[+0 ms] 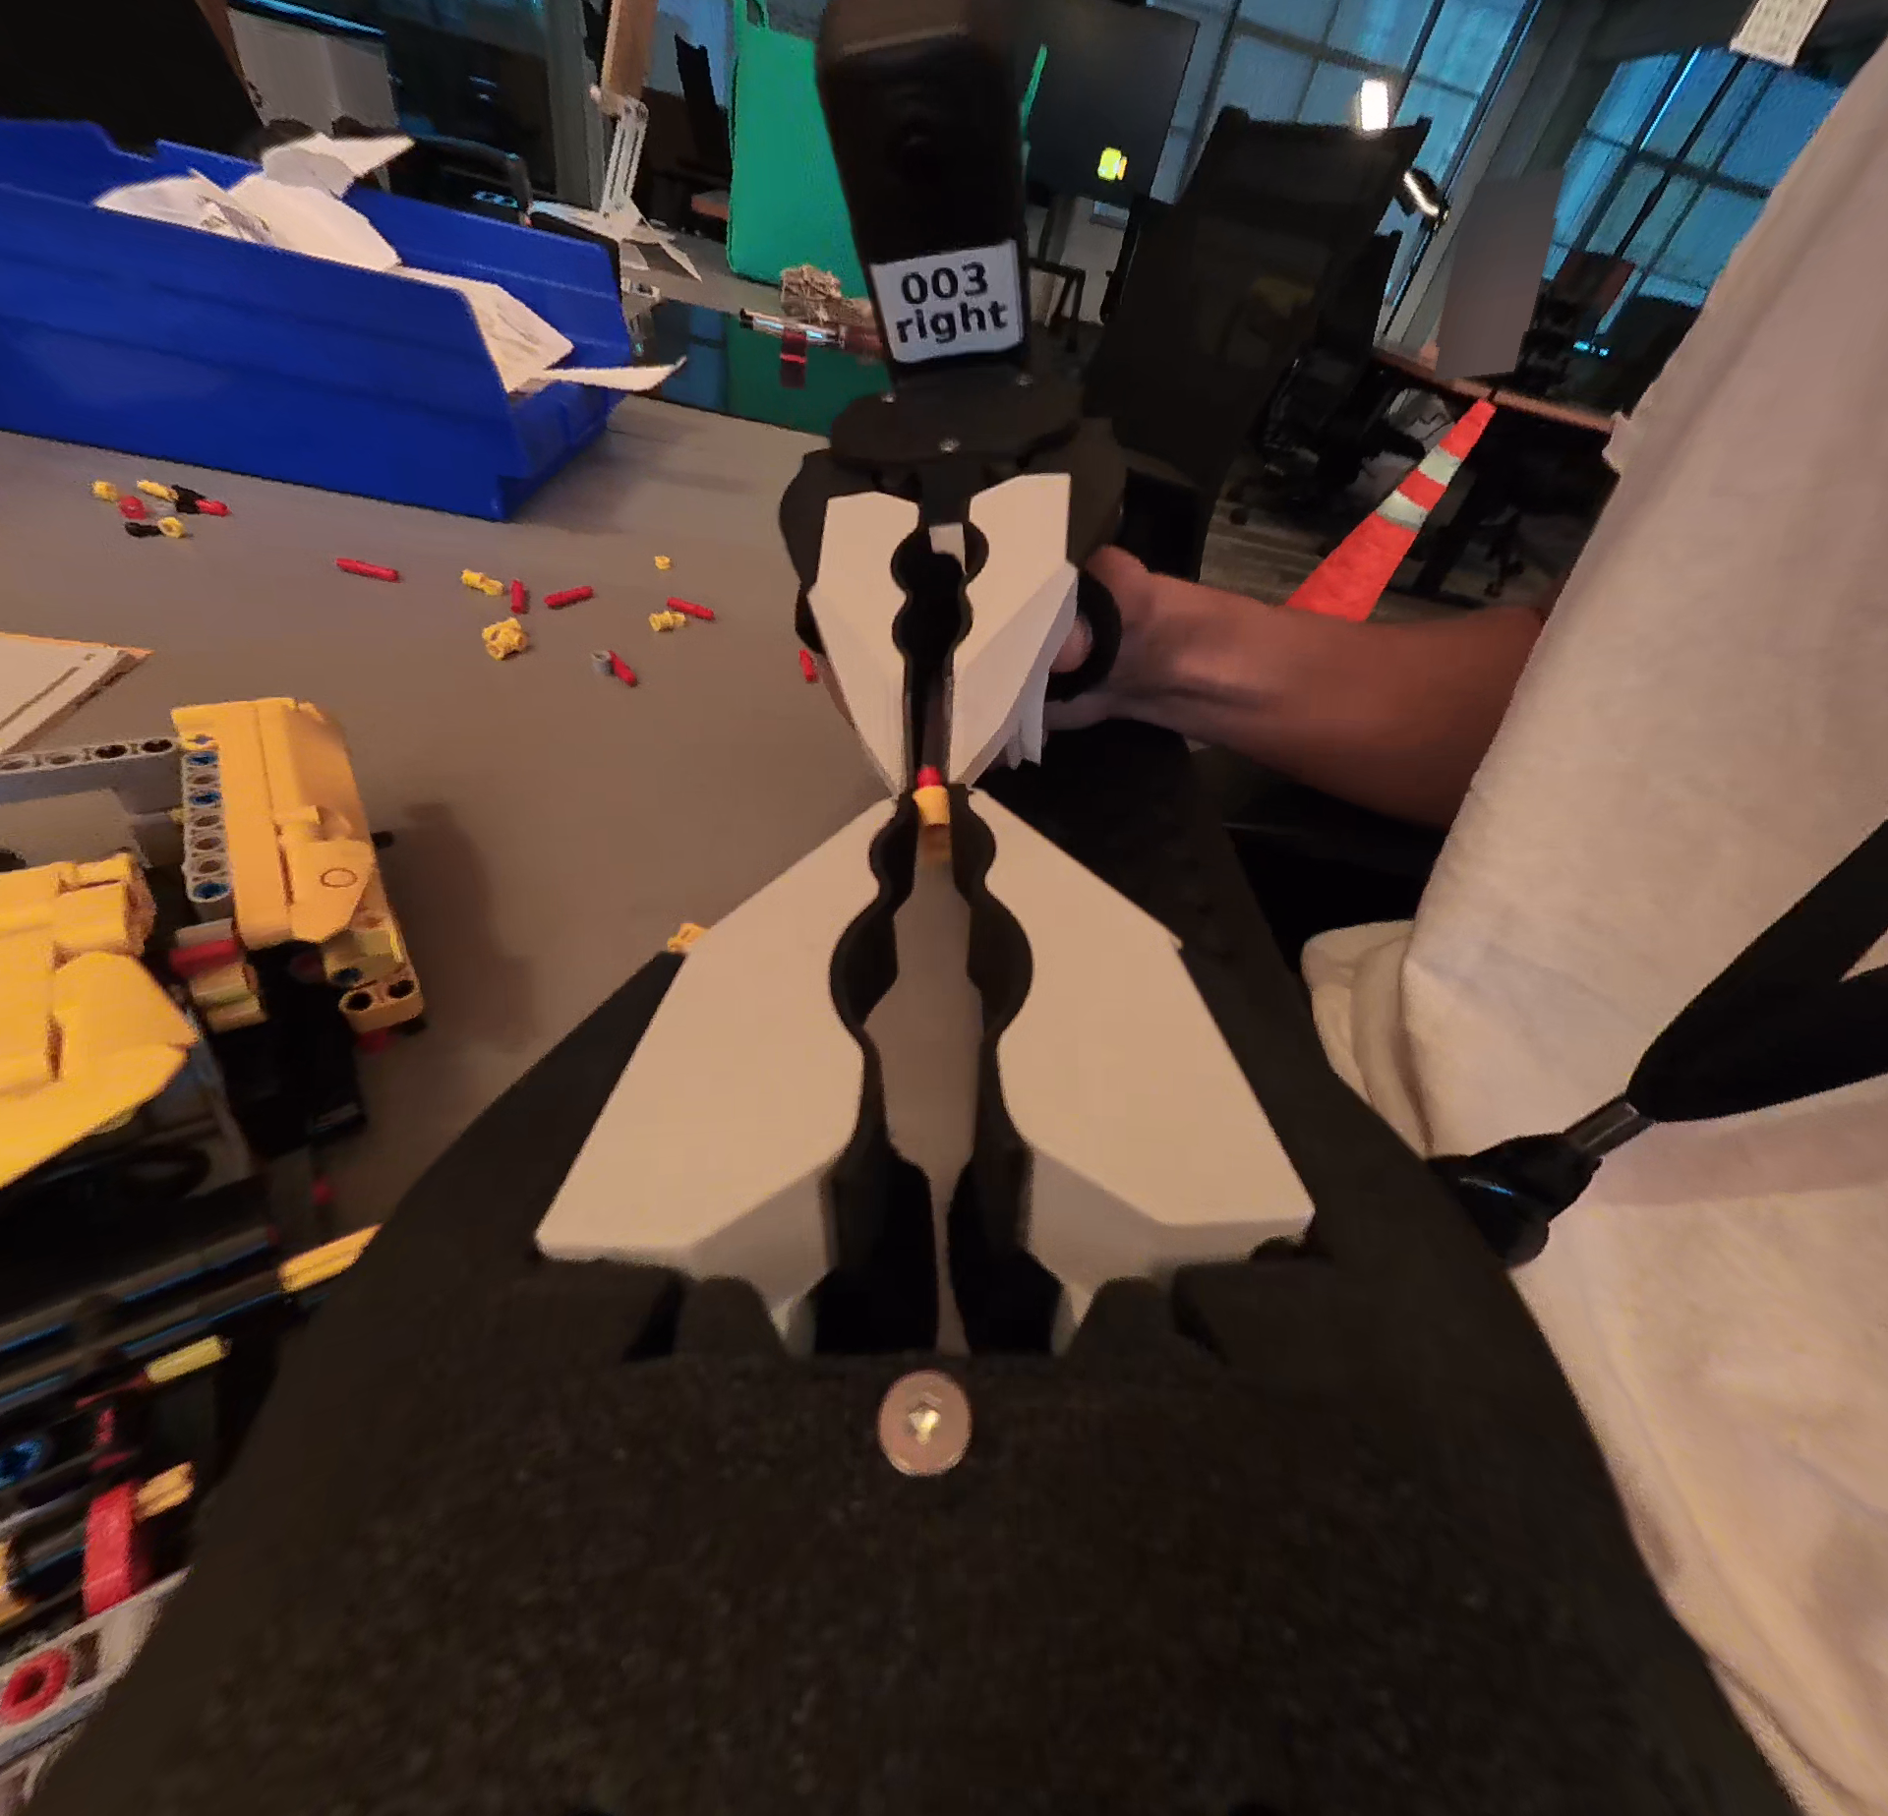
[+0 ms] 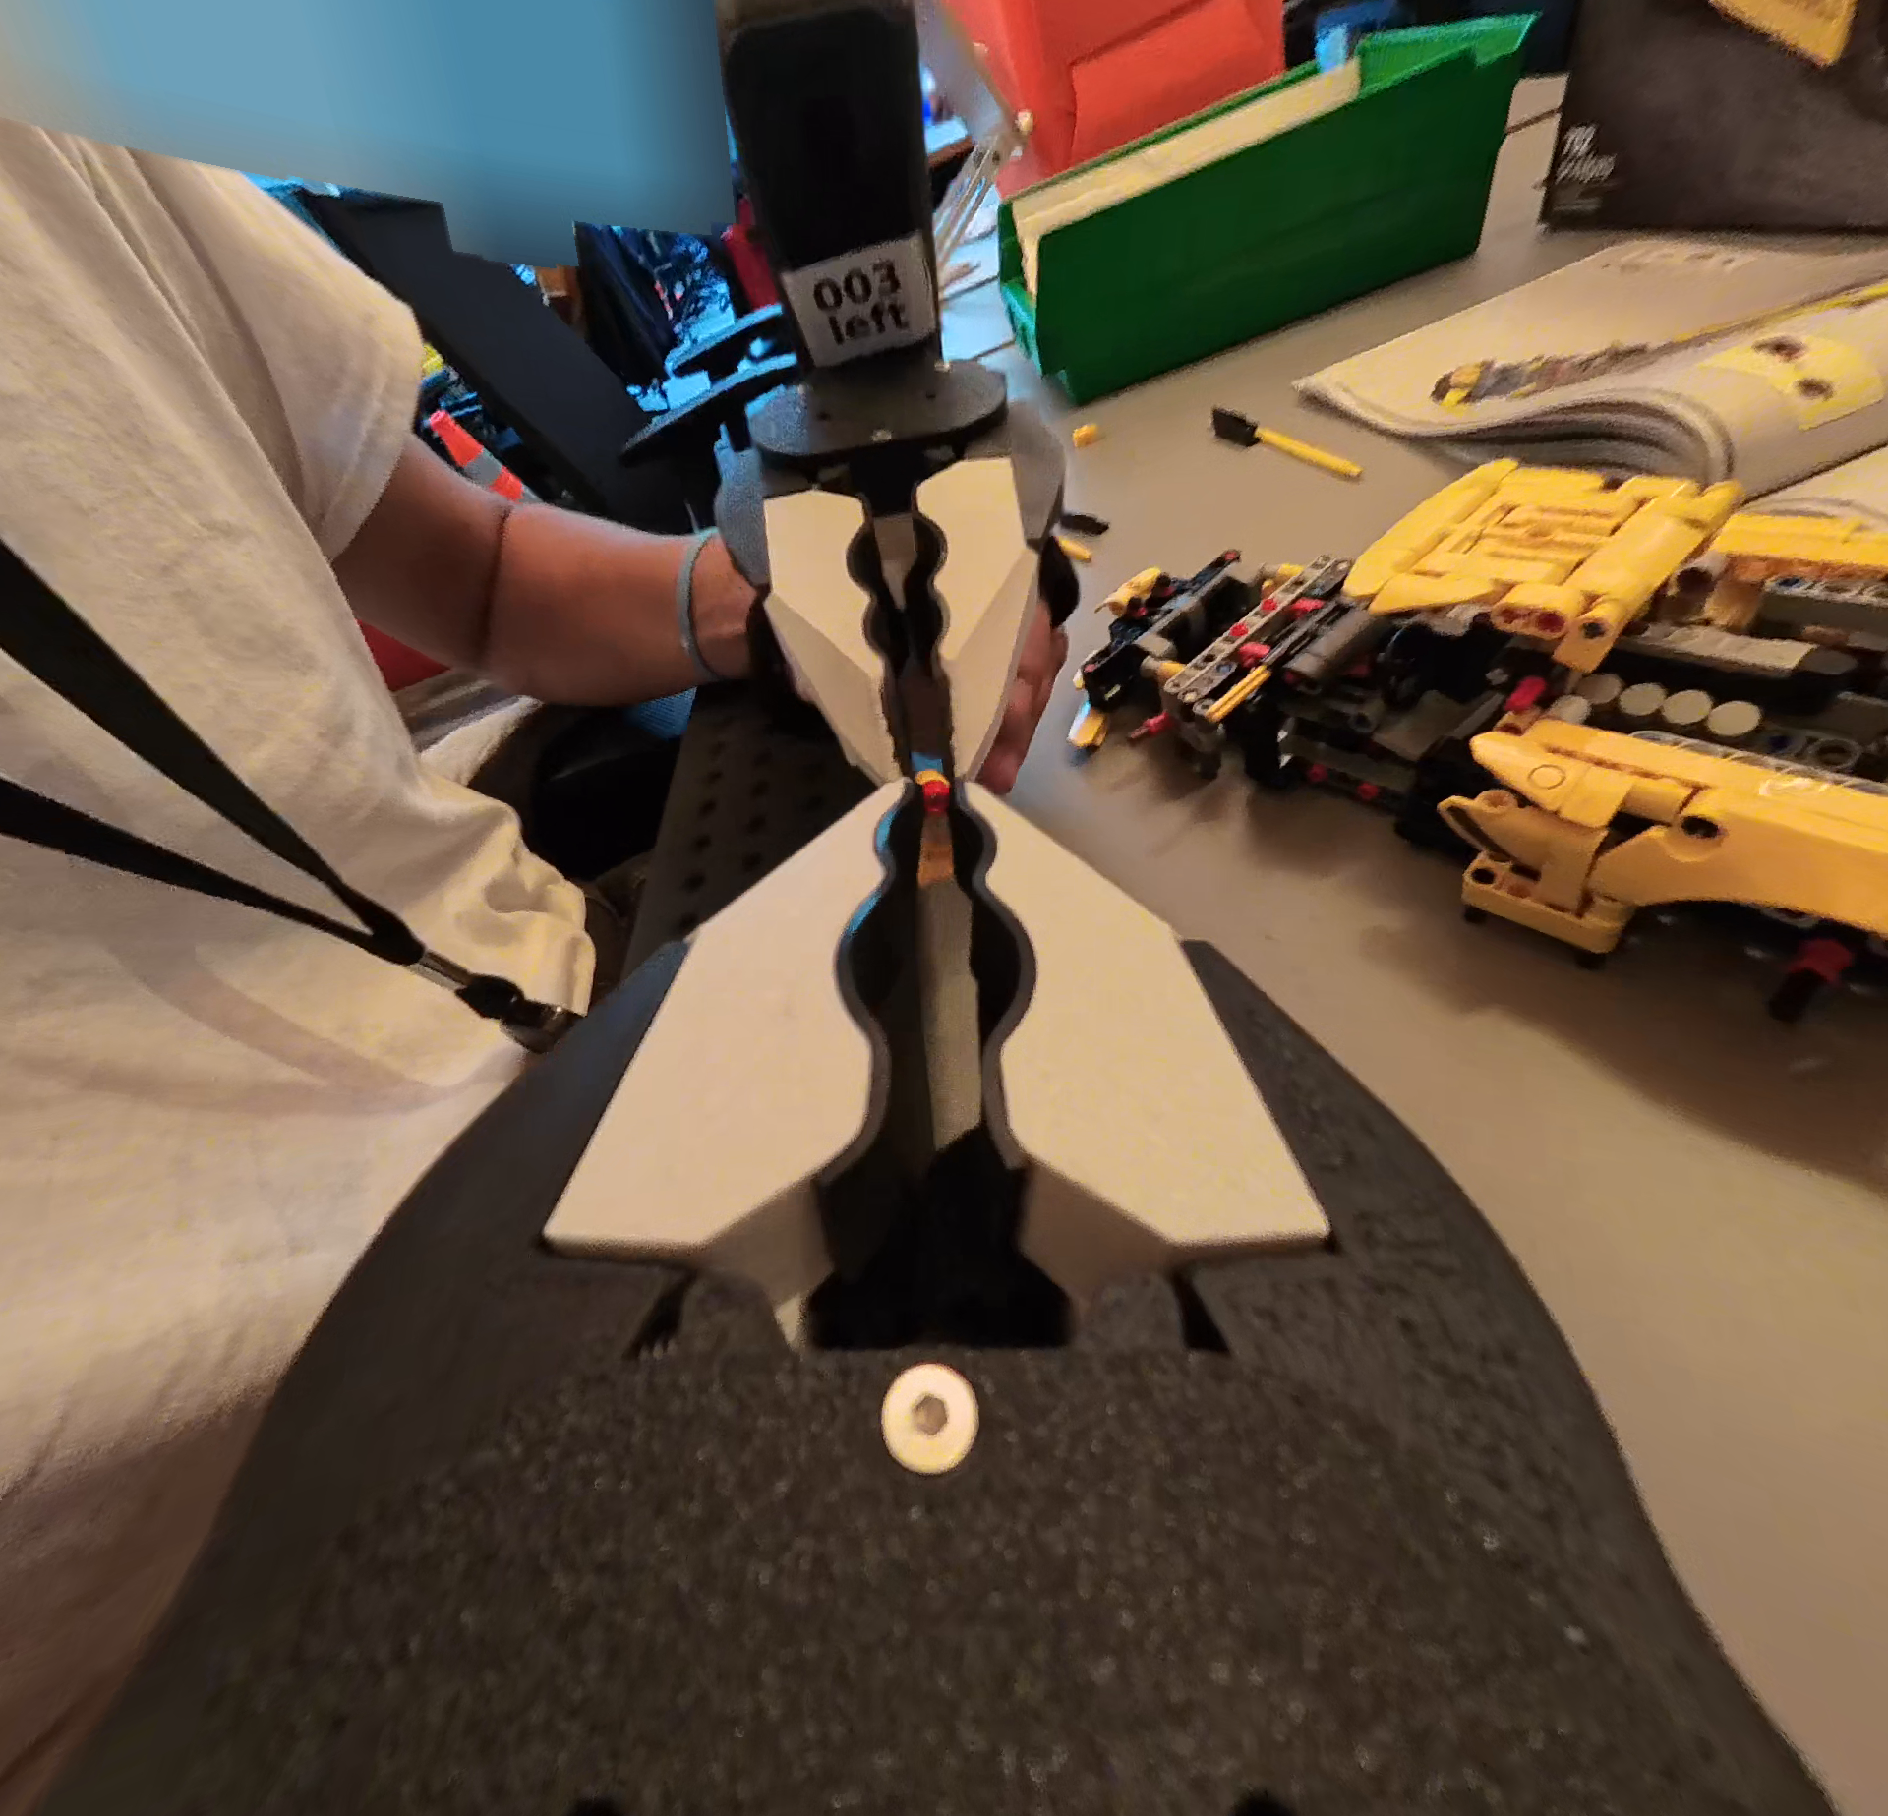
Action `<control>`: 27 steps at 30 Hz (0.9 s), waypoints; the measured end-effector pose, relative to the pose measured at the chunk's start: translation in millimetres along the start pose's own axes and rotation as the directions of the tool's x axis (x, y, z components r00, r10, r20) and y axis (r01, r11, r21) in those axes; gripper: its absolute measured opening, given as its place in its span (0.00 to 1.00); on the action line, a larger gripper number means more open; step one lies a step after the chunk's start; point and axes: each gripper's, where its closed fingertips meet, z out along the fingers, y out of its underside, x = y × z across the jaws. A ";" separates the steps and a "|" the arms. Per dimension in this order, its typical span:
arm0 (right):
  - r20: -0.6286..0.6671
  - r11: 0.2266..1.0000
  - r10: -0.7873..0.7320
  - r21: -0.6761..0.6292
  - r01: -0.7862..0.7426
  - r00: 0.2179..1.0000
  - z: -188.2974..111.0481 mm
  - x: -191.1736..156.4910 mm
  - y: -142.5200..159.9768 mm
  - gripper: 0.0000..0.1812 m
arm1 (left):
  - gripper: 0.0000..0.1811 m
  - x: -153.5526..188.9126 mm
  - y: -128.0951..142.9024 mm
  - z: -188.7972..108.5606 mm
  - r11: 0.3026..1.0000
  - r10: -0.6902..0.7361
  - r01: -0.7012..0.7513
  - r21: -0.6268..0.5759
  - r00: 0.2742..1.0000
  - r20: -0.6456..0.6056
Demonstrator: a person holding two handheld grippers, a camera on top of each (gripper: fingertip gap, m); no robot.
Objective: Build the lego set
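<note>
My two grippers meet tip to tip above the table edge. My left gripper is shut on a small yellow connector. The right gripper faces it from above with a red pin in its tips. In the right wrist view, my right gripper is shut on the red pin, and the left gripper holds the yellow connector against it. The pin and the connector touch end to end. The yellow and black Lego vehicle lies on the table; it also shows in the left wrist view.
Loose red and yellow pins are scattered on the grey table before a blue bin of papers. A green bin, an open instruction booklet and a dark box stand behind the model. A person in a white shirt is close by. The tips of both grippers are at nearly the same place.
</note>
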 end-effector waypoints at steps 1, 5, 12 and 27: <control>-0.012 1.000 -0.011 0.012 0.012 1.000 -1.2 0.6 -2.2 0.02 | 0.03 -0.8 -1.8 0.4 1.000 -0.002 0.001 0.010 1.000 0.005; -0.174 0.993 -0.091 0.064 0.104 0.980 -6.4 15.1 -12.9 0.15 | 0.03 -18.2 -7.2 -3.2 0.997 -0.068 0.064 0.048 0.995 0.079; -0.557 0.927 -0.371 -0.175 0.331 0.743 9.6 41.4 -14.5 0.20 | 0.03 -35.9 -22.1 -13.0 0.931 -0.324 0.310 0.191 0.945 0.045; -0.613 0.830 -0.540 -0.272 0.488 0.576 10.4 35.2 -20.2 0.07 | 0.03 -32.1 -14.3 -9.3 0.908 -0.395 0.392 0.149 0.918 -0.010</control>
